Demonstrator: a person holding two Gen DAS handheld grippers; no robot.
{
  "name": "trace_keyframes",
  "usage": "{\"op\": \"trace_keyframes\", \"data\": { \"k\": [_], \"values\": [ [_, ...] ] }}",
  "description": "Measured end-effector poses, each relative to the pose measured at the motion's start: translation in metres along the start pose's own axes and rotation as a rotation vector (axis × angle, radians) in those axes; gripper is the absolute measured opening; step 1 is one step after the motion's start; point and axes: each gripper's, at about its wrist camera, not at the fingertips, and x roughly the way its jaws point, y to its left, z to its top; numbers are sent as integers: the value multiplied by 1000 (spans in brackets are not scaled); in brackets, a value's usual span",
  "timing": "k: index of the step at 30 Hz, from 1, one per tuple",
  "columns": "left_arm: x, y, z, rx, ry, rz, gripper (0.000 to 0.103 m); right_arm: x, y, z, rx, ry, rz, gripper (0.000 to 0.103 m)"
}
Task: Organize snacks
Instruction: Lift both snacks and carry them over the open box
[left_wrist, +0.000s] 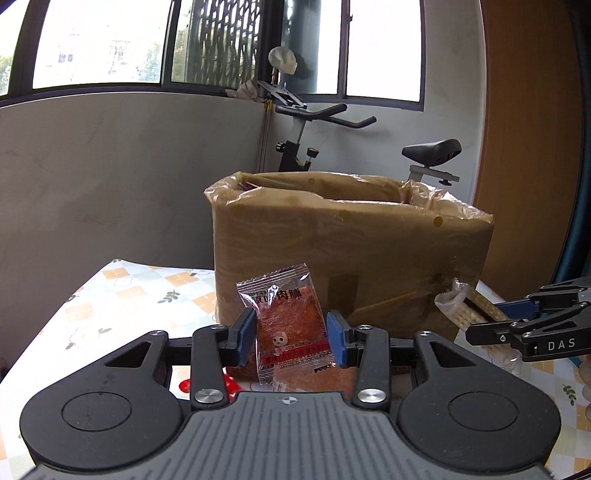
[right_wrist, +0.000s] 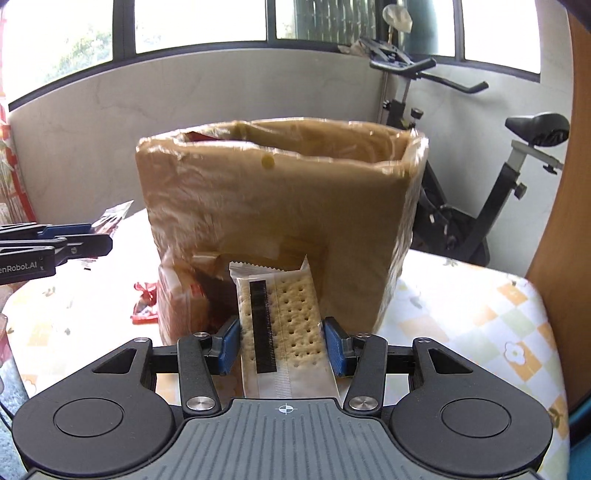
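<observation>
The left gripper (left_wrist: 291, 338) is clenched on a jerky packet (left_wrist: 286, 321), its blue pads (left_wrist: 245, 332) pressing both side edges; the packet stands upright, its sealed top tilted a little to the right. The right gripper (right_wrist: 282, 345) is clenched the same way on a cracker pack (right_wrist: 284, 325), clear wrap with a black barcode strip down its left half, held upright and leaning slightly left.

Both packs sit just in front of the brown box (left_wrist: 351, 251), open at the top and lined with clear plastic, standing on the table (left_wrist: 122, 295) with its checked floral cloth.

The left view alone shows the right gripper from the side at the right edge, with the cracker pack's end sticking out past its fingers toward the box. The right view alone shows the left gripper at the left edge, plus a blurred brown packet (right_wrist: 181, 299) and red wrappers (right_wrist: 144, 302) lying on the cloth near the box's left corner.

An exercise bike (right_wrist: 480, 177) stands behind the box, under the windows (left_wrist: 103, 40).
</observation>
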Motion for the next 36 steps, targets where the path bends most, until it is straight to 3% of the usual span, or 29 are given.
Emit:
{"op": "trace_keyframes", "data": {
  "k": [24, 30, 36],
  "values": [
    [-11, 6, 19, -10, -73, -36, 44, -39, -15, 37, 38, -129, 7, 44],
    [-9, 6, 36, -2, -118, -41, 44, -50, -19, 55, 48, -193, 29, 44],
    [13, -3, 75, -13, -166, -86, 44, -38, -28, 90, 43, -243, 24, 44]
  ]
}}
